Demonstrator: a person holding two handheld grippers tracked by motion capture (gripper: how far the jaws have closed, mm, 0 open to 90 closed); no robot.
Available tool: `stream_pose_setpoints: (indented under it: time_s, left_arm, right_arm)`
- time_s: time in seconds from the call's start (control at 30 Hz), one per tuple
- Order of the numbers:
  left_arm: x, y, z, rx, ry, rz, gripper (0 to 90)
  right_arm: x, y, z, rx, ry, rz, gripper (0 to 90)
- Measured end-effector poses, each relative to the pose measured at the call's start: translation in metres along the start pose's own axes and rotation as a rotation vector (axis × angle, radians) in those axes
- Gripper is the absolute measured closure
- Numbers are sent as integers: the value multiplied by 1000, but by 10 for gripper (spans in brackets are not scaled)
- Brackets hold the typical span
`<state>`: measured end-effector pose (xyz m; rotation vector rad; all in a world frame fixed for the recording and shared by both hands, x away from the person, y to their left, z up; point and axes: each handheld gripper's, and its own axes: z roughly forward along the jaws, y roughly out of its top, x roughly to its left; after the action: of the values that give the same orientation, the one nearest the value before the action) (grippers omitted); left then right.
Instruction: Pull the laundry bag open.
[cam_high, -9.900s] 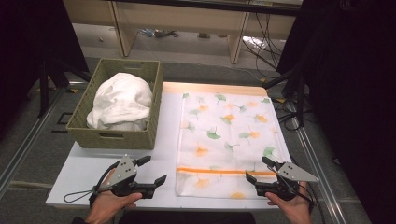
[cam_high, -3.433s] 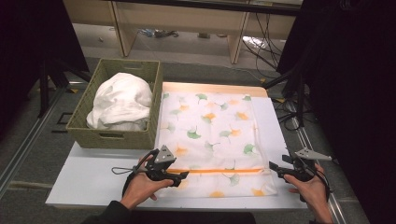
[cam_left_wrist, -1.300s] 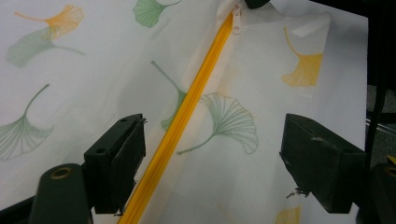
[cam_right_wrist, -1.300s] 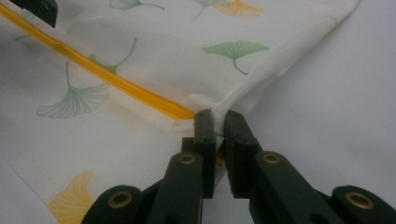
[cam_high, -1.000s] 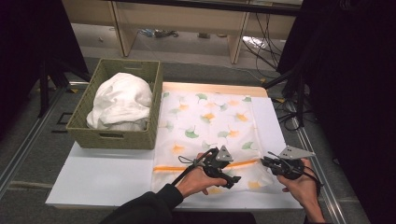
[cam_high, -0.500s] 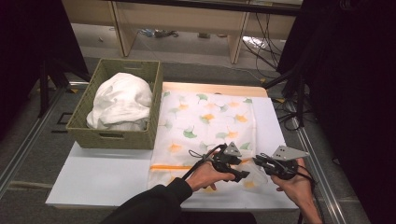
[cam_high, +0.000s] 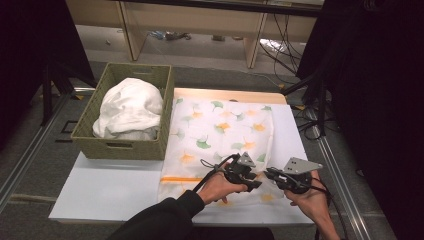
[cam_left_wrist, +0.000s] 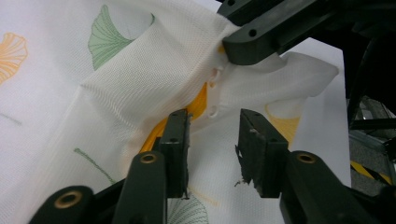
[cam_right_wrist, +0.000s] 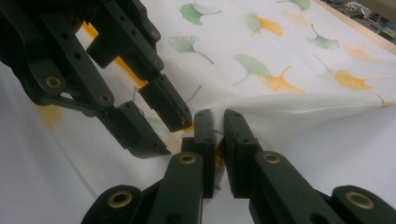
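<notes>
A: Now, from the left: why is the wicker basket (cam_high: 122, 145) with the white bundle (cam_high: 129, 107) off to the side?

B: Likely so your mesh laundry bag (cam_high: 220, 127) can lie flat on the white table (cam_high: 105, 190).

A: And your left gripper (cam_left_wrist: 212, 140)?

B: Its jaws stand apart and have just been closing around the orange zipper (cam_left_wrist: 198, 103), not yet pinching it. Your right gripper (cam_right_wrist: 218, 126) is clamped on the bag's end, tensioning it. No readable writing anywhere.

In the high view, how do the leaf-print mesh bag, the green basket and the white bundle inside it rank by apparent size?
1. leaf-print mesh bag
2. green basket
3. white bundle
The basket lies no nearer the camera than the bag, so this ranking seems safe.
</notes>
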<state>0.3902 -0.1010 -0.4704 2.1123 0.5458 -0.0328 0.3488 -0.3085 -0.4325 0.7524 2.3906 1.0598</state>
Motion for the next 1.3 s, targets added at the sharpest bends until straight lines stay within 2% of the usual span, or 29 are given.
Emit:
stream_pose_setpoints:
  time_s: [0.1, 0.13, 0.23, 0.27, 0.33, 0.37, 0.4, 0.43, 0.53, 0.57, 0.63, 0.7, 0.73, 0.8, 0.83, 0.93, 0.97, 1.07, 1.1, 1.17, 1.2, 1.27, 1.3]
  left_arm:
    - [-2, -1, 1, 4, -11, -16, 665]
    - [-2, -1, 2, 11, -14, -16, 669]
    - [-3, -2, 4, 16, -7, -7, 668]
    - [-2, -2, 4, 18, -7, -10, 664]
    - [-1, -3, 4, 7, -11, -29, 658]
    - [0, -3, 4, 5, -14, -25, 655]
    - [1, -3, 4, 3, -15, -31, 648]
    - [2, -4, 4, -2, -18, -49, 654]
    - [4, -5, 4, -1, -24, -38, 703]
    - [4, -5, 3, 1, -22, -30, 718]
    - [5, -5, 3, 0, -21, -16, 742]
    - [3, -5, 2, -4, -17, -26, 779]
    - [4, -5, 1, -2, -19, -21, 806]
    - [4, -4, 0, 1, -23, -20, 836]
    - [4, -4, 0, -2, -26, -22, 847]
    - [4, -4, -2, -8, -34, -16, 886]
    - [3, -4, -2, -10, -31, -18, 887]
    - [5, -5, -1, -19, -43, -27, 886]
    - [6, -5, -1, -17, -42, -15, 873]
    - [6, -6, -1, -13, -32, -38, 810]
    - [7, -6, -1, -16, -35, -35, 796]
    - [7, -7, 0, -18, -42, -31, 815]
    - [6, -7, -1, -19, -31, -29, 834]
  right_arm:
    - [-1, -1, 1, -3, 0, -9, 855]
    - [0, 0, 1, 0, 8, 3, 855]
    - [2, 1, 2, 0, 18, -8, 856]
    - [4, 1, 2, 0, 26, 5, 856]
    - [5, 2, 3, -2, 49, 7, 856]
    - [6, 2, 4, -6, 57, -2, 857]
    - [6, 3, 4, -11, 51, -13, 857]
    - [8, 4, 5, -9, 66, 0, 857]
    - [10, 4, 5, -2, 69, 0, 857]
    - [9, 4, 6, -6, 63, -16, 857]
    - [8, 3, 6, -3, 70, -7, 857]
    - [9, 3, 6, -1, 79, 4, 857]
    - [8, 3, 5, -3, 67, -5, 857]
    - [7, 2, 4, -6, 69, -7, 857]
    - [8, 2, 4, -4, 77, 8, 857]
    - [7, 2, 5, -2, 74, 2, 857]
    - [6, 2, 6, -7, 76, -15, 857]
    - [8, 2, 6, -9, 74, -16, 856]
    - [9, 2, 6, -3, 79, -3, 856]
    - [10, 3, 6, -1, 71, -9, 856]
    - [10, 3, 6, 1, 76, -7, 856]
    - [10, 3, 7, -2, 78, -9, 856]
    - [10, 3, 7, -4, 78, -9, 856]
